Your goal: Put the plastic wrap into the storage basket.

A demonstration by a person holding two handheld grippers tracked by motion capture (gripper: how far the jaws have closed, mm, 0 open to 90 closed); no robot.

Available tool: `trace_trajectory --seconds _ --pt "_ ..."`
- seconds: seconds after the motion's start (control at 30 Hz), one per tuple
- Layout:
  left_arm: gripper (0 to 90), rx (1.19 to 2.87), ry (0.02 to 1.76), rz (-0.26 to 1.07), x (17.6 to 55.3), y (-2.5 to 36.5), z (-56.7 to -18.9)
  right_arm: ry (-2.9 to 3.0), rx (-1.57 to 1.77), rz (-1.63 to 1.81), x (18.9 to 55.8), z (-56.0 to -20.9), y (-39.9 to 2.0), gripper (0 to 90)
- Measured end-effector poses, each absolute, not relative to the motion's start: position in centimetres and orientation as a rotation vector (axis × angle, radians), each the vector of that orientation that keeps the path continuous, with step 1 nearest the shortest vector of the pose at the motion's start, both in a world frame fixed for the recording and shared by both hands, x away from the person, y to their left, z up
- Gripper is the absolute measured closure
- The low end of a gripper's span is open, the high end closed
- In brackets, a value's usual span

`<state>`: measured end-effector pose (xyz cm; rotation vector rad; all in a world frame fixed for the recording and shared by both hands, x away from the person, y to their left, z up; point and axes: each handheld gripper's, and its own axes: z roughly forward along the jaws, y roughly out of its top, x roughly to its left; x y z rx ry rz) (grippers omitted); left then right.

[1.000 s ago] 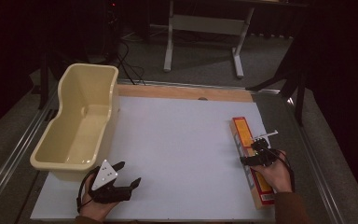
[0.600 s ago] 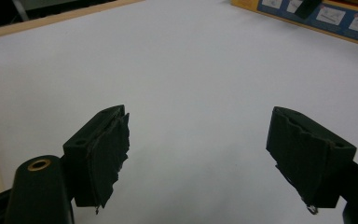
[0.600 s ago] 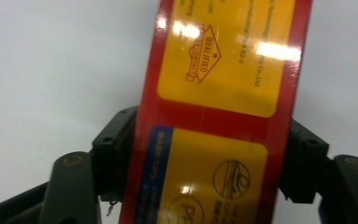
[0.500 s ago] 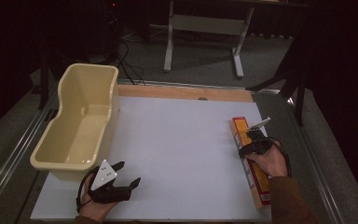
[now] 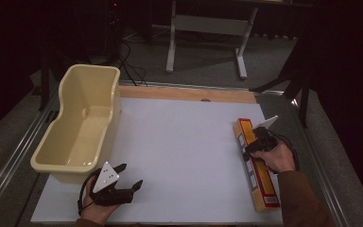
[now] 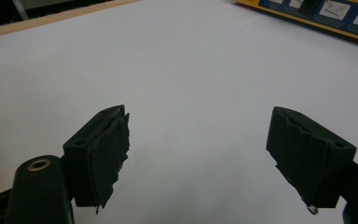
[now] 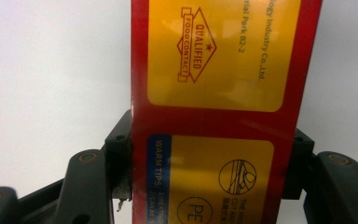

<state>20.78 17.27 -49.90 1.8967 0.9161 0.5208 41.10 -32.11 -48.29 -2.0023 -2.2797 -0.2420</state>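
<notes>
We find the right gripper (image 5: pixel 257 142) clamped on the long box (image 5: pixel 257 177), left gripper (image 5: pixel 123 185) spread wide beside the tub (image 5: pixel 78 137).

Cream plastic tub (image 5: pixel 80 127) empty, at table's (image 5: pixel 184 137) left edge; metal stand (image 5: pixel 207 28) on floor beyond.

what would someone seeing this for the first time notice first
Likely the long red and yellow box along the right edge of the white table, with the right gripper clamped across its width. Next, the cream plastic tub at the table's left edge, and the left gripper in front of it, jaws wide apart over bare surface.
</notes>
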Motion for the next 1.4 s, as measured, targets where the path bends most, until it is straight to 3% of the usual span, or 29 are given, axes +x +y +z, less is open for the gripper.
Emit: trace_trajectory --seconds 0.47,1.4 --pt "20.6 1.896 0.918 0.522 20.8 17.2 -49.9 -2.192 -1.957 -0.492 39.7 -46.8 -31.9 39.2" --pt "20.5 1.895 0.916 0.520 20.8 17.3 -49.9 -2.320 -1.732 -0.768 38.7 -41.1 -23.0 39.3"
